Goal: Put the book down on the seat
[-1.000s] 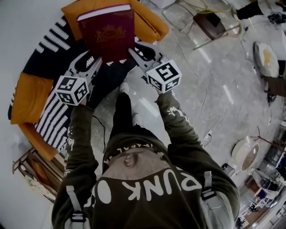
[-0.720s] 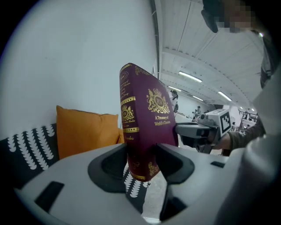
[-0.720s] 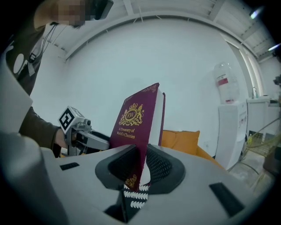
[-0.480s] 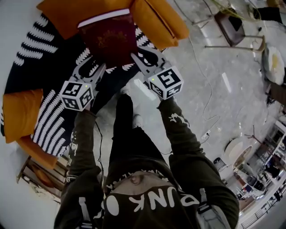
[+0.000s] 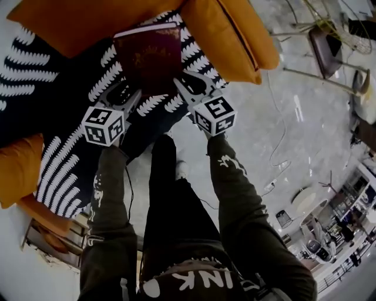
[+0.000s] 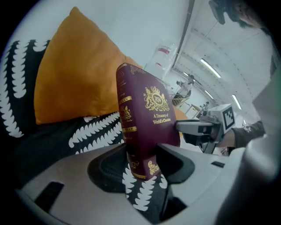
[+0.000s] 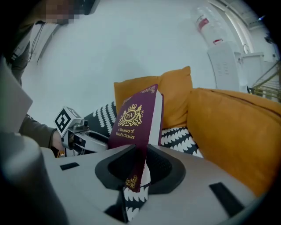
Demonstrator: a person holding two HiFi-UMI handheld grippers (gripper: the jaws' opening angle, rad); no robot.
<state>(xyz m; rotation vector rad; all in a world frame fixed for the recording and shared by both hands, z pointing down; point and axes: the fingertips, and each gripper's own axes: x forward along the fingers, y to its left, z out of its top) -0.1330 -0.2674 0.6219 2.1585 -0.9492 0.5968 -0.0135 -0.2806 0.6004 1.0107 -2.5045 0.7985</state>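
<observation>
- Since the earlier frame, both grippers have carried the book (image 5: 151, 59) away from the orange back cushion (image 5: 76, 17) and over the black, white-leafed seat (image 5: 53, 106).
- Left gripper (image 5: 130, 94): jaws closed on the book's spine-side near corner, at 7 o'clock of the cover.
- Right gripper (image 5: 183, 87): jaws clamped on the page-side near corner, at 5 o'clock.
- Book: maroon hardback with gilt crest, title and spine bands, and white page edges. Whether it touches the seat cannot be told.
- Handling, as judged: stiff, fairly heavy, with glossy boards that are probably slippery. Keep hold of both near corners and lower it flat.
</observation>
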